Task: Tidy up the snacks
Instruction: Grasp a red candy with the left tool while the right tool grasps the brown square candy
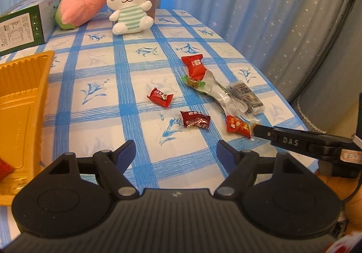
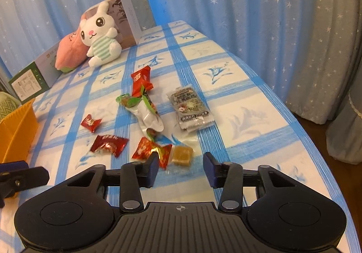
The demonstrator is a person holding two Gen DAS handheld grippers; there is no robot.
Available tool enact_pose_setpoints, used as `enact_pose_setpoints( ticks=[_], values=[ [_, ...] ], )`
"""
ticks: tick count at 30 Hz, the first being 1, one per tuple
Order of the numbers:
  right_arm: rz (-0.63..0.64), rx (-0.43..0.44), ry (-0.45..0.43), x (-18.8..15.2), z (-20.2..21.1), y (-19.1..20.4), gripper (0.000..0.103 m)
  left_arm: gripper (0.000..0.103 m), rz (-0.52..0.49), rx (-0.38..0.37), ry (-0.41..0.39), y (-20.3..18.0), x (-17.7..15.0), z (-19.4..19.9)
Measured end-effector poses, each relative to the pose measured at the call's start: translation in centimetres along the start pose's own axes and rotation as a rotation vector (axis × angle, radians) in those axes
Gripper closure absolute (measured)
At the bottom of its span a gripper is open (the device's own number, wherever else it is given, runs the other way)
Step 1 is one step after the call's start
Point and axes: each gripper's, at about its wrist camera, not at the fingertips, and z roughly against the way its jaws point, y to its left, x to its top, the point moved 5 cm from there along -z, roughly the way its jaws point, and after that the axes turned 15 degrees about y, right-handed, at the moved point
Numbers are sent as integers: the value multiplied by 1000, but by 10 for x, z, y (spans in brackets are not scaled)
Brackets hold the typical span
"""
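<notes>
1. Two grippers hover over the table [image 1: 140, 67]: the left gripper [image 1: 176, 153] is spread wide and holds nothing.
2. The right gripper [image 2: 180, 163] is also spread, with the tan candy [image 2: 182, 155] just ahead of its fingers.
3. The red-wrapped candies [image 2: 108, 144] and the silver packet [image 2: 191, 105] lie scattered toward the table's right edge.
4. The yellow tray [image 1: 20, 103] sits at the left edge.
5. The plush rabbit [image 1: 130, 1] sits at the far edge.
</notes>
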Motion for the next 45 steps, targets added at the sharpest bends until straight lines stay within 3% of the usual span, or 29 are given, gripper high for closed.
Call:
enact_pose_setpoints(
  ticks=[7,10,14,17,20,25,27,29,34,41,45],
  values=[
    [57,-73,15,6,-18,6,79,27,8,-10,17,3,2,-16],
    [91,-98,14,3,-19,12,81,27,18,-16,24,7,-1,-19],
    [124,-27,18,2,-20,23,81,27,24,-28,24,14,-2,-21],
    [175,74,53,-4,-20,38,81,27,27,-41,22,17,-2,-22],
    [144,77,44,-6,-18,39,81,28,18,-59,18,14,1,-24],
    [35,43,7,1,-7,16,81,42,19,-122,23,1,9,-37],
    [-2,33,-8,3,-2,7,81,54,19,-154,32,-7,13,-45],
    [-35,17,-15,4,0,0,81,60,36,-200,49,-14,16,-55],
    [-75,-15,-9,4,-1,-10,81,61,62,-257,51,-32,29,-73],
    [-103,-36,-13,4,0,-17,81,61,110,-201,41,-42,46,-93],
    [-113,-41,-5,4,-1,-19,81,75,31,-99,29,-51,48,-97]
  ],
)
